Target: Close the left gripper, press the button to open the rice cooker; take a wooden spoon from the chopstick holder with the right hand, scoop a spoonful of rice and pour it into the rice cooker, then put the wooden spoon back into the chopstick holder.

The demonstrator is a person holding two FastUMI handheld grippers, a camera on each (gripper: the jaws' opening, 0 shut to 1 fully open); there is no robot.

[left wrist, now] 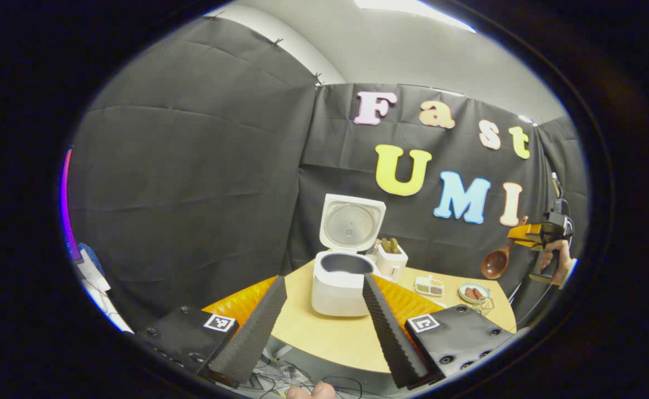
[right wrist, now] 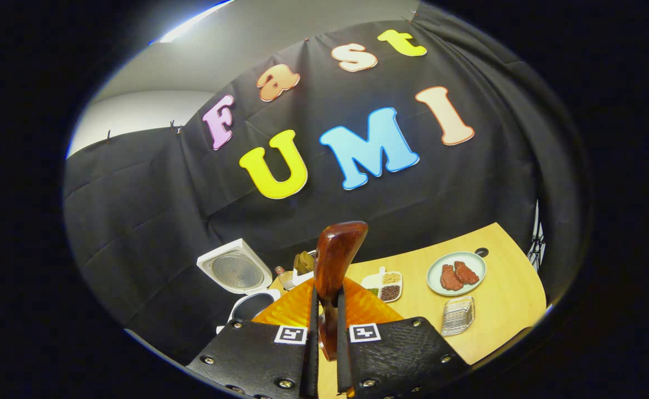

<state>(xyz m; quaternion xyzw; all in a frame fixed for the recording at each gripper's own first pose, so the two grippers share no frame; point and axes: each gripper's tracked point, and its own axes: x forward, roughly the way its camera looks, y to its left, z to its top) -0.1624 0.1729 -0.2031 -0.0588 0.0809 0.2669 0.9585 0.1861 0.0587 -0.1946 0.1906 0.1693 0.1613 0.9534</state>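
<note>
The white rice cooker [left wrist: 340, 288] stands on the wooden table with its lid [left wrist: 351, 223] raised. My left gripper [left wrist: 324, 299] is open, held back from the cooker above the table's near edge. Right behind the cooker stands the white chopstick holder [left wrist: 391, 259] with wooden handles sticking out. My right gripper [right wrist: 325, 302] is shut on the handle of the wooden spoon [right wrist: 335, 260], bowl end pointing up. From the left gripper view, the right gripper [left wrist: 540, 235] holds the spoon [left wrist: 496, 261] high at the far right, in a hand. The cooker [right wrist: 250, 305] sits lower left.
A divided dish of grains [right wrist: 388, 284], a plate with two red meat pieces [right wrist: 456, 272] and a small clear tray [right wrist: 458, 316] lie on the round table [right wrist: 501, 299]. The same dish [left wrist: 429, 286] and plate [left wrist: 474, 292] sit right of the cooker. Cables lie below the table edge.
</note>
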